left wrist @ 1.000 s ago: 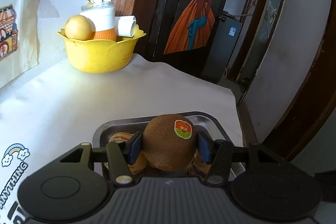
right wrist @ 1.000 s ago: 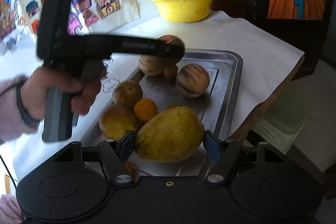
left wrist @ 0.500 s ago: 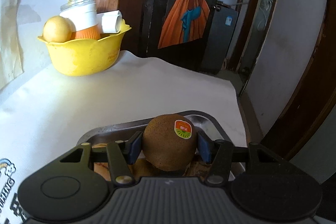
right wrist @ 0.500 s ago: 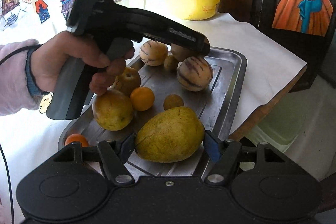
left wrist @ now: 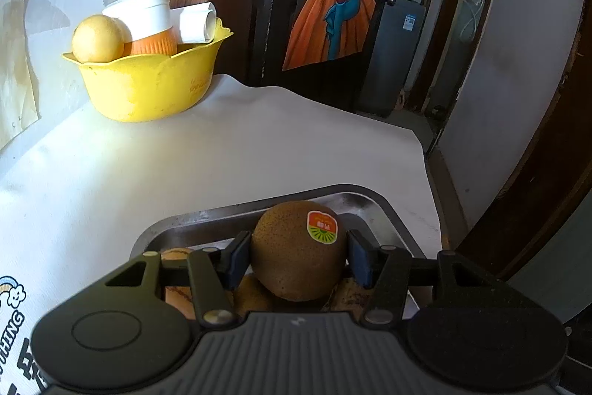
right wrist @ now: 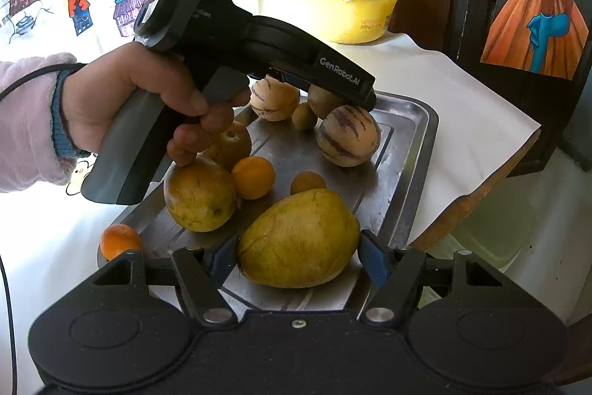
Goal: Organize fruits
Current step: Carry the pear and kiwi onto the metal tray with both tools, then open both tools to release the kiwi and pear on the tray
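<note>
My left gripper (left wrist: 296,256) is shut on a brown kiwi (left wrist: 292,258) with a red and green sticker, held over the far end of the steel tray (left wrist: 373,206). My right gripper (right wrist: 296,256) is shut on a large yellow-green mango (right wrist: 299,239) above the near end of the tray (right wrist: 414,150). In the right wrist view the tray holds two striped melons (right wrist: 347,136), a yellow pear (right wrist: 199,195), an orange (right wrist: 253,177) and small fruits. The left gripper's body (right wrist: 236,36) hangs over the tray's far left.
A yellow bowl (left wrist: 148,84) with a pear, a cup and a paper roll stands at the table's far corner. Another orange (right wrist: 118,241) sits at the tray's near left corner. The table's right edge (right wrist: 481,195) drops off close beside the tray.
My left gripper has kept the kiwi and shifted a little, with the bowl now nearer the view's centre. My right gripper holds the mango steady, slightly closer to the tray.
</note>
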Motion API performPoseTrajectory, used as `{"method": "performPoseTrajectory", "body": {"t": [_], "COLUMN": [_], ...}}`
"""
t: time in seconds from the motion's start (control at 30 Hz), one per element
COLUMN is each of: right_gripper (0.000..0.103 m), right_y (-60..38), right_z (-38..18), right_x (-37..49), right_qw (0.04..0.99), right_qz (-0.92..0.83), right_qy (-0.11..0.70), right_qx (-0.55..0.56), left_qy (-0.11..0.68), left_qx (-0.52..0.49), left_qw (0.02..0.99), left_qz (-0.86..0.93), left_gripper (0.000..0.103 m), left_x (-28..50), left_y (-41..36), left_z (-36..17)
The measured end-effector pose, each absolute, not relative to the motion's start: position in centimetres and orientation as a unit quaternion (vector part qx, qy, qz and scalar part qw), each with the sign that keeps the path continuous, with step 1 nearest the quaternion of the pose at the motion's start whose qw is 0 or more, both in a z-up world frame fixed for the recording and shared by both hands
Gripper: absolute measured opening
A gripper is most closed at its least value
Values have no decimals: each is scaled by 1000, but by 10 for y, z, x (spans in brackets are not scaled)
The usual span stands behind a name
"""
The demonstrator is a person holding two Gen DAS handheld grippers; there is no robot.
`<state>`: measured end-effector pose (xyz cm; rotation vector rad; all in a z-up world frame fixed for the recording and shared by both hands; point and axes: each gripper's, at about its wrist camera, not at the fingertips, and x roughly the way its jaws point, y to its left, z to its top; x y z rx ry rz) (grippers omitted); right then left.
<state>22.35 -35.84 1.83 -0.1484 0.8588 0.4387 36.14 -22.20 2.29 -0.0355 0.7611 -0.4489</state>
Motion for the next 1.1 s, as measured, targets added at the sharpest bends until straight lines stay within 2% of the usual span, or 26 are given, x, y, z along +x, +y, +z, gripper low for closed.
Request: {"method": "performPoseTrajectory", "body": {"t": [0.6, 1.1], "right_gripper": [73, 76], "right_y": [-361, -363], "right_z": [17, 11], "right_x": [226, 224], "right_qw": [889, 897], "right_qz": [204, 185], "right_qy": [407, 399], "right_qx": [-50, -30], "left_qy": [369, 342], "left_qx": [-22, -15], "left_qw": [905, 919], "left_qz": [-210, -198], "left_gripper": [63, 86], "left_x": [361, 346], "left_y": [-221, -216], "left_z": [23, 30]}}
